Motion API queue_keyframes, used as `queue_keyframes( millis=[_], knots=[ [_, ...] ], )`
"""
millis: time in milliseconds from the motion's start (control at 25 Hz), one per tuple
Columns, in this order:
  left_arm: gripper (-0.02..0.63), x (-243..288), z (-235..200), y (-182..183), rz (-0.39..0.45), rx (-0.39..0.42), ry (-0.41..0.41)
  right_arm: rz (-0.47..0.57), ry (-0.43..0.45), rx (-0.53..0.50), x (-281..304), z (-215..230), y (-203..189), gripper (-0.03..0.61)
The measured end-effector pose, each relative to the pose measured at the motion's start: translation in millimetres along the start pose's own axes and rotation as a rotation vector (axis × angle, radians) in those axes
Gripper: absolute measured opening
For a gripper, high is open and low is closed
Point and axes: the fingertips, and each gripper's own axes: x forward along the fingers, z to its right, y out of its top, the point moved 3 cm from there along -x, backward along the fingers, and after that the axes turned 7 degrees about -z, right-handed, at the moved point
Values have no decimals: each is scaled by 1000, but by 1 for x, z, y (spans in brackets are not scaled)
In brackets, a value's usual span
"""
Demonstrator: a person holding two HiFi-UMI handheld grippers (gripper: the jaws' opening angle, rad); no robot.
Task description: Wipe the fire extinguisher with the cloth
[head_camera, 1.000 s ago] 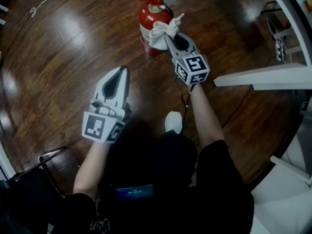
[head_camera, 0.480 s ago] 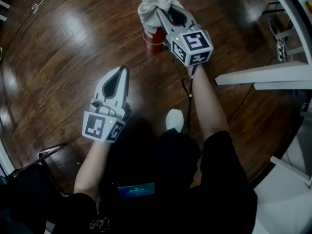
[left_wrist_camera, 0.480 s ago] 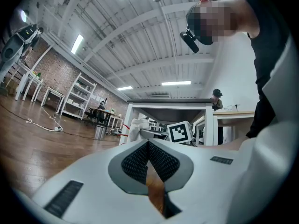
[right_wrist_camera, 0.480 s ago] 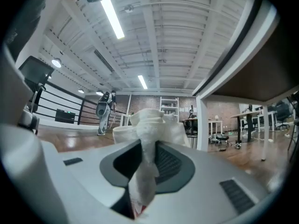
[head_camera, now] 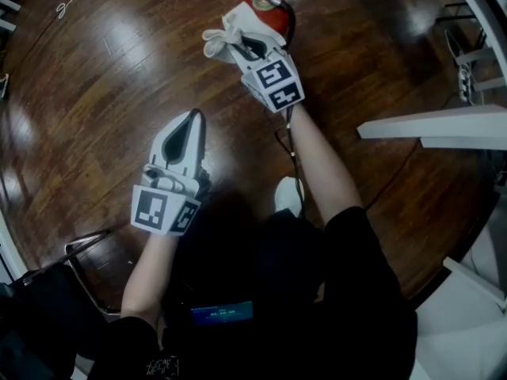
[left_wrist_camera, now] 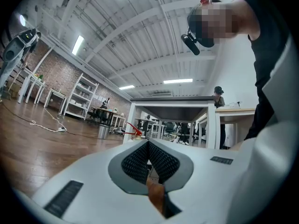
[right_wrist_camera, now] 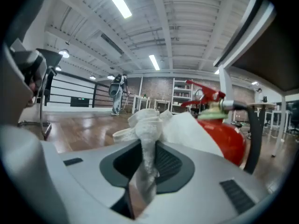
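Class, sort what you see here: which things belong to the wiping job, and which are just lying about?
Job: red fire extinguisher; crumpled white cloth; right gripper, shut on the cloth.

Lying about: thin white cable on the wooden floor; white table; left gripper, shut and empty.

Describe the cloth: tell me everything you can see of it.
The cloth is white and looks soft and nubbly like towelling. It is twisted into a narrow rope where the right gripper clamps it. Past the jaws it flares into crumpled folds with a loose tail to the left. A broad flap lies against the red fire extinguisher, just below its handle. How firmly it presses cannot be told.
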Motion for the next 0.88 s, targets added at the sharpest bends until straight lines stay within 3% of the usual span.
queue_keyframes(
  millis=[200,520,640,880],
  knots=[
    [2,-4,1,-4,-17,-4,2,-177,29,-101,31,-14,-65,92],
    [2,-7,-5,-8,-22,-4,10,-291,59,-43,42,-14,-115,92],
    [2,-8,-5,-7,-22,-3,5,-197,73,2,26,-14,-88,92],
    [2,-6,-1,-8,-28,-5,-15,98,56,13,-34,-9,25,94]
  ],
)
